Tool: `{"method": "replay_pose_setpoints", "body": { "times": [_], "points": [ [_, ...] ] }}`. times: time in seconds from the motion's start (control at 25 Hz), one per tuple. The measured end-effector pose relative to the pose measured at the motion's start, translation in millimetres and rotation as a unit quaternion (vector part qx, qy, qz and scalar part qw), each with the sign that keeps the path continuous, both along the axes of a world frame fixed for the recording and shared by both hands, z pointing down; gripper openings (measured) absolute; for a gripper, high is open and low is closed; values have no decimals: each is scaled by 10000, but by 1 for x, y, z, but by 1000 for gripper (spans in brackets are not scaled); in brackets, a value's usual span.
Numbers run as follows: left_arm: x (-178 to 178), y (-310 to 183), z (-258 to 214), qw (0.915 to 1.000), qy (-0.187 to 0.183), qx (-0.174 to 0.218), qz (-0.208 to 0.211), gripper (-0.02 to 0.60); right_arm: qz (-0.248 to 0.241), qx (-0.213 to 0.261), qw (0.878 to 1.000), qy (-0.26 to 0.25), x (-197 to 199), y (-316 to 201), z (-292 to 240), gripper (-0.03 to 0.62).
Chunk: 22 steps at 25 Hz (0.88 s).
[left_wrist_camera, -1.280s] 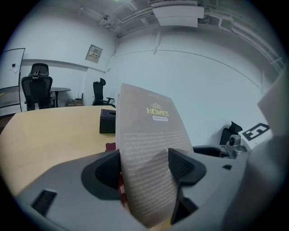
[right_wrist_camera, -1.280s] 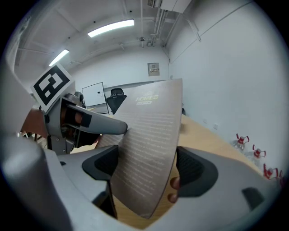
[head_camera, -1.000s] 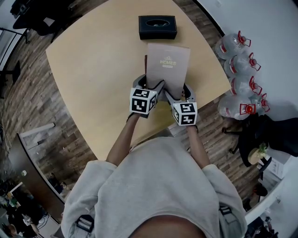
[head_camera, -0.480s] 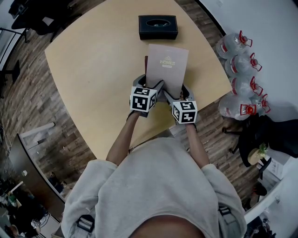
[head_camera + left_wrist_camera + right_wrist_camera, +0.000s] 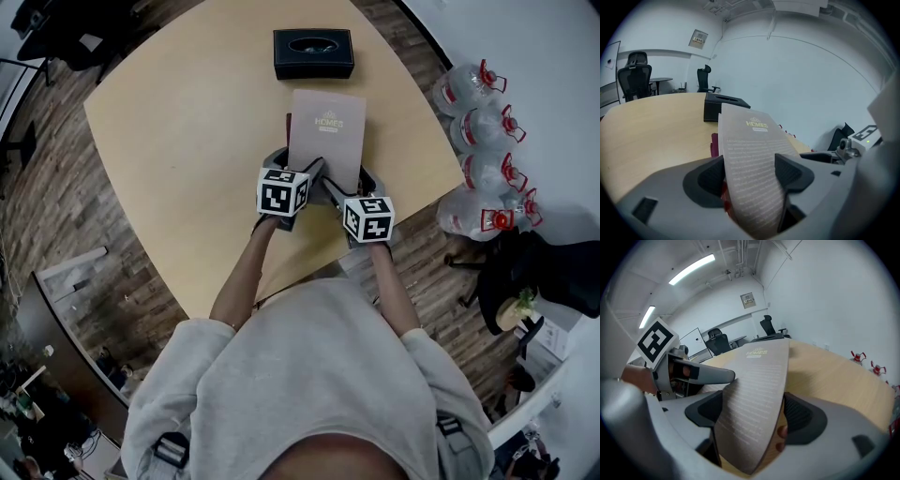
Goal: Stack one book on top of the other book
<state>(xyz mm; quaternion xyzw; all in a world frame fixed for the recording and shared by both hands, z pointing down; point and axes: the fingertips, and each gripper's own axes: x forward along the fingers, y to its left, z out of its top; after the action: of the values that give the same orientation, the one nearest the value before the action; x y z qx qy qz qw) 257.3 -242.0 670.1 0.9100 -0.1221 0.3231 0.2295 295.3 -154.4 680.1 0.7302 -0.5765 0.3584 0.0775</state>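
Observation:
A beige book (image 5: 326, 141) titled HOMES hangs tilted just above the table, its far end over a dark red book (image 5: 289, 127) of which only the left edge shows. My left gripper (image 5: 298, 169) is shut on the beige book's near left part, and my right gripper (image 5: 349, 180) is shut on its near right part. In the left gripper view the beige book (image 5: 752, 145) sits between both pads, with the red book (image 5: 714, 144) below it. The right gripper view shows the beige book (image 5: 757, 376) wedged between the pads at a slant.
A black tissue box (image 5: 313, 53) stands on the round wooden table (image 5: 187, 141) just beyond the books. Several water jugs (image 5: 483, 141) sit on the floor to the right. Office chairs (image 5: 635, 75) stand far off on the left.
Both grippers have sunk a little toward the table with the beige book, bringing it lower over the red book. Both grips look unchanged.

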Motion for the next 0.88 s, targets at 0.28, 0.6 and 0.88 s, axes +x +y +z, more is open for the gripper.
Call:
{"method": "replay_pose_setpoints", "body": {
  "times": [0.28, 0.6, 0.88],
  "points": [
    [-2, -5, 14, 9995, -76, -294, -116, 334, -41, -59, 10000, 13, 0, -5, 5, 410],
    [-2, -6, 15, 9993, -27, -365, -110, 341, -31, -43, 10000, 27, -1, -6, 5, 411],
    [-1, -9, 18, 9990, 28, -441, -107, 362, -32, -28, 10000, 5, 1, -7, 5, 411]
  ]
}}
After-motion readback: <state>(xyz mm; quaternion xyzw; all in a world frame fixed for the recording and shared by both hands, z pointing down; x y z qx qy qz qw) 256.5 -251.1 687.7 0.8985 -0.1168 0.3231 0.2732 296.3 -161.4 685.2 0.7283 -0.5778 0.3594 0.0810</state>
